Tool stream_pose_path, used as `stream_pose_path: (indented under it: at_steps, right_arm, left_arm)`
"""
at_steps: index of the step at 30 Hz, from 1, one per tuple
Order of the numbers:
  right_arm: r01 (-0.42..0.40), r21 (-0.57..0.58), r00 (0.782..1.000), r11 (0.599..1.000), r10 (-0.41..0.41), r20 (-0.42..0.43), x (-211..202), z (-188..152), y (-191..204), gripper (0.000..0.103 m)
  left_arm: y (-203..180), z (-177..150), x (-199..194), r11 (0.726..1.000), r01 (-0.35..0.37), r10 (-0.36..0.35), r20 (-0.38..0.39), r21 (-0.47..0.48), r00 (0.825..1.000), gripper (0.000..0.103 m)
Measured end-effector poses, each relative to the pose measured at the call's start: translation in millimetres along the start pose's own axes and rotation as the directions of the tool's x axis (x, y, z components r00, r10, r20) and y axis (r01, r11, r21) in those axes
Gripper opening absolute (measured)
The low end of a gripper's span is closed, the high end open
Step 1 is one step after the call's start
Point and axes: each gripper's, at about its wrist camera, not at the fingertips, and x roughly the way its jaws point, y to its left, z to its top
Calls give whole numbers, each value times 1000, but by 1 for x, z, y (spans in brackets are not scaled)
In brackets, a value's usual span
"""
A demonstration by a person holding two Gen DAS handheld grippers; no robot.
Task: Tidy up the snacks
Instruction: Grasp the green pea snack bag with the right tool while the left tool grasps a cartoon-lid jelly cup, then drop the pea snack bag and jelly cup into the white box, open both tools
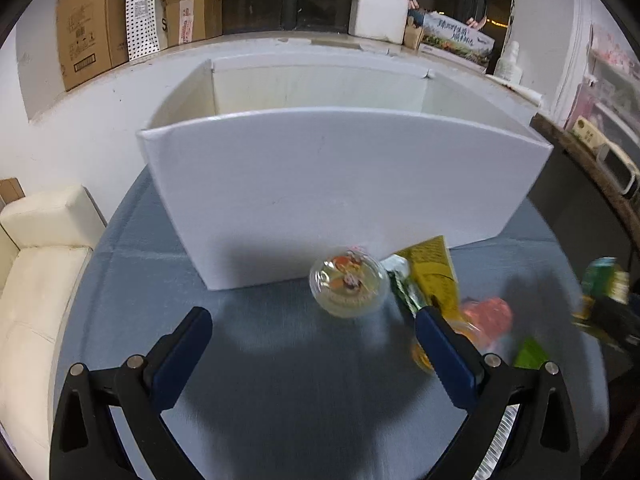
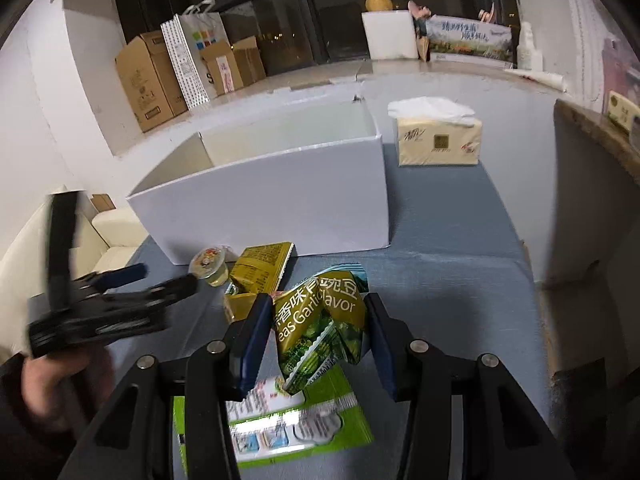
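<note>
Snacks lie on blue table [image 2: 460, 240], all just in front of white box [image 2: 280, 196], which stands open-topped w/ nothing visible inside.

- Garlic pea bag [image 2: 320, 328]: green/gold, crumpled, clamped betw. the two fingers of right gripper [image 2: 318, 336], raised above the table, in front of the box's right half.
- Green flat pack [image 2: 280, 424]: lies on table directly under the held bag, farthest from box.
- Yellow packet [image 2: 260, 268]: leans near box front wall.
- Jelly cup [image 1: 348, 284]: clear, fruit inside, close to box front, left of yellow packet.
- Orange-pink wrapper [image 1: 486, 316]: blurred, right of yellow packet, farther from box.
- Left gripper [image 1: 312, 336]: fingers wide apart, nothing betw. them, in front of box center, jelly cup just ahead.
- Tissue pack [image 2: 438, 140]: right of box, beside its rear corner.
</note>
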Motion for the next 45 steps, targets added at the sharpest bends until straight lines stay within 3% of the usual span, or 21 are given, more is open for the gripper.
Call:
stream_pose_path:
  at_steps: [7, 9, 13, 14, 21, 29, 36, 41, 45]
  right_arm:
    - [-3, -1, 1000, 1000, 3, 6, -10, -4, 0, 51]
    - [-7, 0, 1000, 1000, 7, 7, -10, -5, 0, 51]
    - [-17, 2, 1000, 1000, 17, 2, -9, -9, 2, 51]
    - [-20, 2, 1000, 1000, 20, 1, -9, -10, 2, 51]
    - [-35, -8, 999, 999, 35, 6, -11, -12, 9, 51]
    - [-65, -26, 997, 998, 66, 29, -11, 0, 21, 51]
    - [-103, -60, 991, 993, 108, 79, -9, 40, 36, 51]
    - [-126, -82, 987, 989, 133, 90, 11, 81, 44, 51]
    - [-126, -104, 988, 986, 135, 81, 32, 112, 48, 51]
  left_arm:
    - [0, 6, 24, 1000, 27, -28, -12, -13, 1000, 103]
    - [0, 6, 27, 1000, 17, -18, -9, -15, 1000, 97]
    - [-6, 7, 30, 1000, 5, -5, -11, 7, 1000, 51]
    - [-9, 6, 28, 1000, -16, 16, -5, 26, 1000, 51]
    - [-8, -2, 1, 999, 14, -15, 47, 34, 999, 50]
    - [-11, -2, -81, 996, 49, -63, 186, 80, 980, 50]
    - [1, 34, -133, 995, 38, -63, 301, 89, 952, 51]
    - [7, 73, -132, 996, 26, -53, 336, 84, 941, 51]
    - [13, 97, -118, 997, 19, -41, 330, 70, 943, 51]
